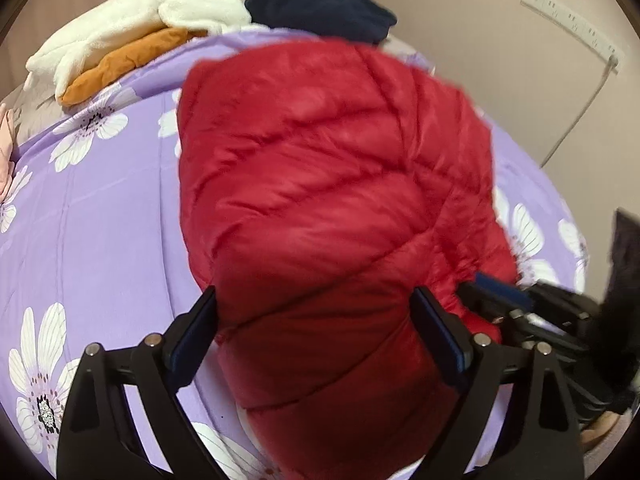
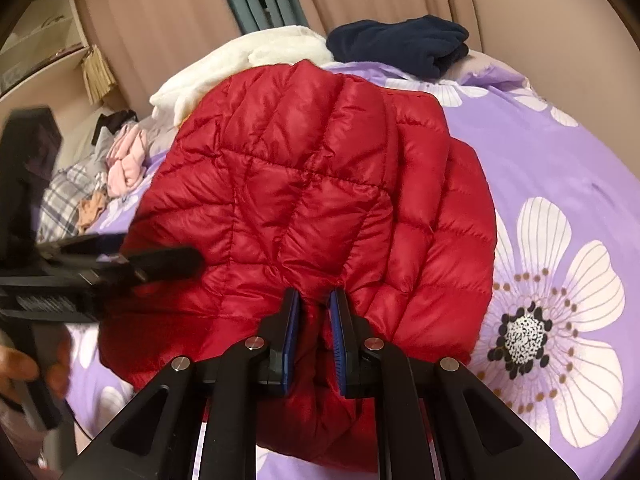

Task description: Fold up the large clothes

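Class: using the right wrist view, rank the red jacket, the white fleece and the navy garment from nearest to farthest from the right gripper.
1. Red jacket: pinched in the right gripper.
2. White fleece: behind the jacket, far left.
3. Navy garment: at the bed's far edge, right of the fleece.

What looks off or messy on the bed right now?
The red puffer jacket is bunched, not yet a flat fold. An unfolded heap of clothes sprawls at the bed's left edge, unlike the stacked white, orange and navy garments.
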{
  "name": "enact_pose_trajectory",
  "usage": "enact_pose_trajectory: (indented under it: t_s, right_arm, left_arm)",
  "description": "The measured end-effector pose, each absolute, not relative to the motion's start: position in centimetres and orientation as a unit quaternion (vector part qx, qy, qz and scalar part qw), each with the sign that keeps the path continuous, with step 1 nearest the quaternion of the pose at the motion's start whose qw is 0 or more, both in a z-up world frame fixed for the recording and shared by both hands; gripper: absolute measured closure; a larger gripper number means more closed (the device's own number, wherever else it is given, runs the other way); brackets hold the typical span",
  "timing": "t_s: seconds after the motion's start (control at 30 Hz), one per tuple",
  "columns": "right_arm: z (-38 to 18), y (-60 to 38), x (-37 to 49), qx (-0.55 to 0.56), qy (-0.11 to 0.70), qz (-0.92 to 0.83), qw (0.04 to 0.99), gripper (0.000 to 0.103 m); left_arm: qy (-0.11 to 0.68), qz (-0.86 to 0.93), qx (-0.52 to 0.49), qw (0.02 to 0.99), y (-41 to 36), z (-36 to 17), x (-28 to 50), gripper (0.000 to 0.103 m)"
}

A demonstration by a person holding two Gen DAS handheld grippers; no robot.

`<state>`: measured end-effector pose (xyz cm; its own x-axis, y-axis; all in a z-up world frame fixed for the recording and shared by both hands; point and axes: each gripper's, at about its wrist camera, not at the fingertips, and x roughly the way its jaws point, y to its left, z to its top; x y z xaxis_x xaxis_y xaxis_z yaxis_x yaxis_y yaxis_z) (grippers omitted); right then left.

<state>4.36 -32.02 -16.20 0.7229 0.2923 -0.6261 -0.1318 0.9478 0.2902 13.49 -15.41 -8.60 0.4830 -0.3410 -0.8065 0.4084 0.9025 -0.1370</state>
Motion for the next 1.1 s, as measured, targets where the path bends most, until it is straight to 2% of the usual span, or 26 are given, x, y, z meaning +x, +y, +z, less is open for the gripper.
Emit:
enact_pose_trajectory:
  t_s: [0.17,0.33,0.47,0.8,0.93,1.1]
  right_arm:
    - [-16.0,-31.8,4.3,0.109,0.359,0.118,0.919,0.090]
    - [-15.9,-31.5,4.2,0.104,0.361,0.114,0.920,0.090]
    - [-15.8,-31.4,4.1,0.100,0.362,0.115,0.920,0.090]
    - [-16.0,-31.5,4.5,0.101,0.369,0.119,0.916,0.089]
    - [-15.3,-31.8,4.4,0.113,0.371,0.121,0.914,0.085]
    - [-12.4,-32.2,3.5,0.121,0.327,0.127,0.929,0.083]
  left_arm:
    - [0.392,-0.234,0.017,0.889,-14.4,-4.3,13.3,0.013]
    - [0.372,-0.232,0.026,0.898,-14.5,-3.4,15.3,0.015]
    - [0.405,-0.226,0.010,0.886,-14.5,-5.4,17.9,0.031]
    - [0.450,-0.231,0.016,0.863,-15.6,-8.6,19.5,0.028]
    - [0.451,-0.230,0.013,0.862,-15.5,-8.9,19.6,0.026]
    - [0.452,-0.233,0.008,0.861,-15.3,-9.0,19.7,0.026]
